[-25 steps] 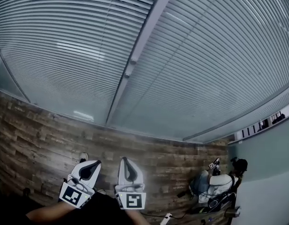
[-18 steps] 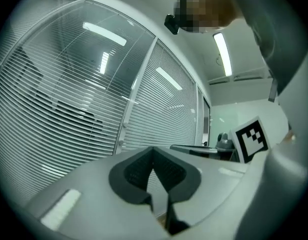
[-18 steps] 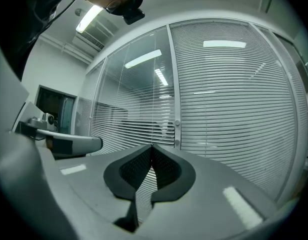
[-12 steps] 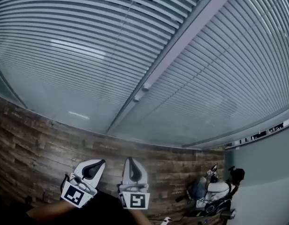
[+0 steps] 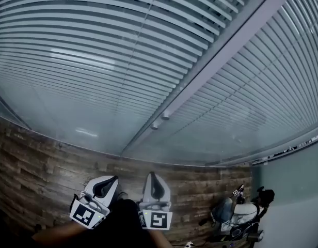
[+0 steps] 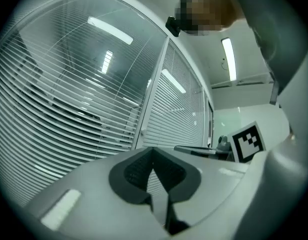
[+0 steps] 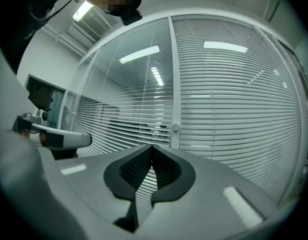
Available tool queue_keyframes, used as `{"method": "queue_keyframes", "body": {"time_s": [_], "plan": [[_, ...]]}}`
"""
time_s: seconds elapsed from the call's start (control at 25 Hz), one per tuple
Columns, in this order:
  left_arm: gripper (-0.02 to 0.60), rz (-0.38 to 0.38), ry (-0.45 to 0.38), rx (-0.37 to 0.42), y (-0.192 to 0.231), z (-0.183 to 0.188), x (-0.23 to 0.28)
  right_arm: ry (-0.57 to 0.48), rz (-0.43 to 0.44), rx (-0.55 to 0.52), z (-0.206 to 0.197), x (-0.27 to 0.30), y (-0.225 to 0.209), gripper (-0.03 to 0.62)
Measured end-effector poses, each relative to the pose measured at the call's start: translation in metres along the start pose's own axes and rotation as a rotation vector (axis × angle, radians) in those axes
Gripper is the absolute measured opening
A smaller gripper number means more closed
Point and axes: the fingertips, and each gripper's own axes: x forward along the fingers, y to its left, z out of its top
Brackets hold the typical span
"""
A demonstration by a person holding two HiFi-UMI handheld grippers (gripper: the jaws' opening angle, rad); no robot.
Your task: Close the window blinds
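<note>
Left hand-held gripper, right hand-held gripper side by side, low, aimed at blinds; both closed, empty.

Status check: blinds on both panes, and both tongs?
left blinds: lowered, slats tilted open, room shows through
right blinds: lowered, slats look nearly shut
left tongs: shut, empty
right tongs: shut, empty
</note>
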Motion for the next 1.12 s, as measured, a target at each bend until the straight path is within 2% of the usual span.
{"method": "queue_keyframes", "body": {"time_s": [0.16, 0.36, 0.68, 0.84, 1.12], "plan": [[-0.002, 0.008, -0.018, 0.014, 0.001, 0.011, 0.028, -0.008, -0.03, 0.008, 0.009, 0.023, -0.028, 0.003], [-0.002, 0.046, -0.03, 0.025, 0.006, 0.022, 0.051, -0.028, 0.026, 0.0, 0.017, 0.051, -0.04, 0.031], [-0.002, 0.055, -0.005, 0.054, 0.022, 0.019, 0.083, -0.032, 0.075, 0.037, 0.026, 0.109, -0.061, 0.054], [-0.002, 0.071, -0.026, 0.051, 0.033, 0.023, 0.089, -0.034, 0.071, 0.016, 0.03, 0.129, -0.062, 0.071], [-0.002, 0.076, -0.046, 0.063, 0.042, 0.035, 0.094, -0.014, 0.038, 0.079, 0.037, 0.153, -0.077, 0.091]]}}
